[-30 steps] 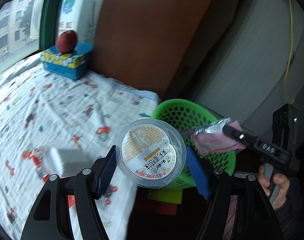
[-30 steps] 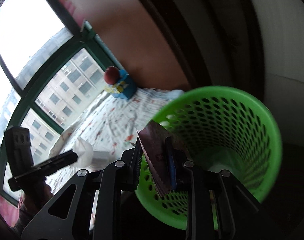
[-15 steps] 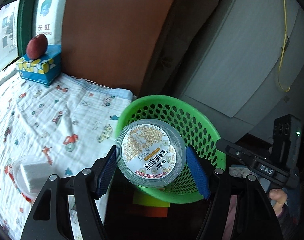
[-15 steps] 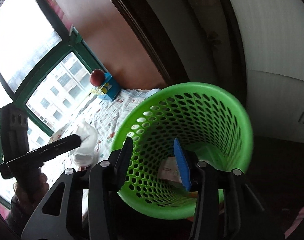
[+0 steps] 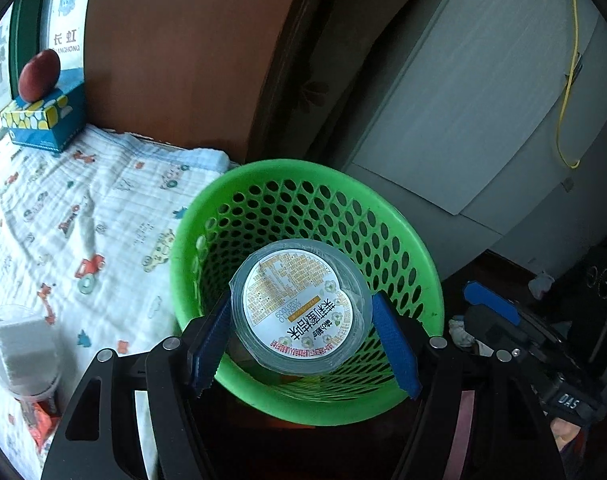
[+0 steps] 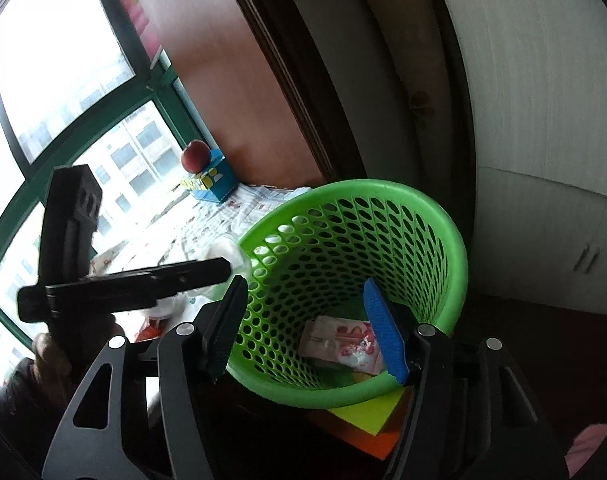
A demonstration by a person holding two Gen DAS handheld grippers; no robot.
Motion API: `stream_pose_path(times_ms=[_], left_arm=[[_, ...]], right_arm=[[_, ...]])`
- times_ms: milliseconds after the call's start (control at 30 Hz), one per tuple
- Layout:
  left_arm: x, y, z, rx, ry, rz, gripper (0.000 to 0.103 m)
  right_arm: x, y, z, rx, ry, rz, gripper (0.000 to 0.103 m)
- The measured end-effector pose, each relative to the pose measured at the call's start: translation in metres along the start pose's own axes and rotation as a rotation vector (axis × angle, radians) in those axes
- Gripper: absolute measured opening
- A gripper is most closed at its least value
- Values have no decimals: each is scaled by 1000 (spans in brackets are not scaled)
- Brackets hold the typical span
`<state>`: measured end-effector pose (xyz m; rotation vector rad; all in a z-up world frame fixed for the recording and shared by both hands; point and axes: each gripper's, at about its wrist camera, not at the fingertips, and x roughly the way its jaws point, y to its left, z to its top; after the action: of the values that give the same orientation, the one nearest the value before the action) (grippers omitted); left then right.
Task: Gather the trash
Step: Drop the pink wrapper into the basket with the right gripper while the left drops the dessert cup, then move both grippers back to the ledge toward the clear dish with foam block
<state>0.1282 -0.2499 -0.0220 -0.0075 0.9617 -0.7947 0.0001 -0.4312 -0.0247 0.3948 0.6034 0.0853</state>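
Since a second ago, the wrapper point(image 6: 340, 342) has dropped from the right gripper point(image 6: 305, 330) to the bin's point(image 5: 391, 216) floor. Over the bin's open mouth, inside its rim, hangs the left gripper point(image 5: 303, 338), clamping a cup point(image 5: 301, 306). Right jaws are opening, empty, at the near rim.

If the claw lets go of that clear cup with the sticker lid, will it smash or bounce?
Probably not smash: the clear cup looks like thin plastic, so light and slightly squashy. It hangs over the green basket, so it should drop in, maybe landing softly on the wrapper inside.
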Motion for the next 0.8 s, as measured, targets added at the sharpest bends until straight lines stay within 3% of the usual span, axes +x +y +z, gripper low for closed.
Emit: stream_pose_path(times_ms=[133, 300, 533, 800], left_arm=[[2, -2, -1, -6, -1, -14, 80], [-10, 2, -5, -7, -22, -2, 80], [-48, 20, -15, -14, -71, 76, 80], [-97, 72, -46, -117, -118, 163, 80]], right_arm=[[-2, -2, -2, 13, -4, 2, 61], [-3, 2, -3, 16, 1, 10, 62], [0, 20, -2, -12, -5, 42, 66], [10, 50, -1, -63, 6, 95, 71]])
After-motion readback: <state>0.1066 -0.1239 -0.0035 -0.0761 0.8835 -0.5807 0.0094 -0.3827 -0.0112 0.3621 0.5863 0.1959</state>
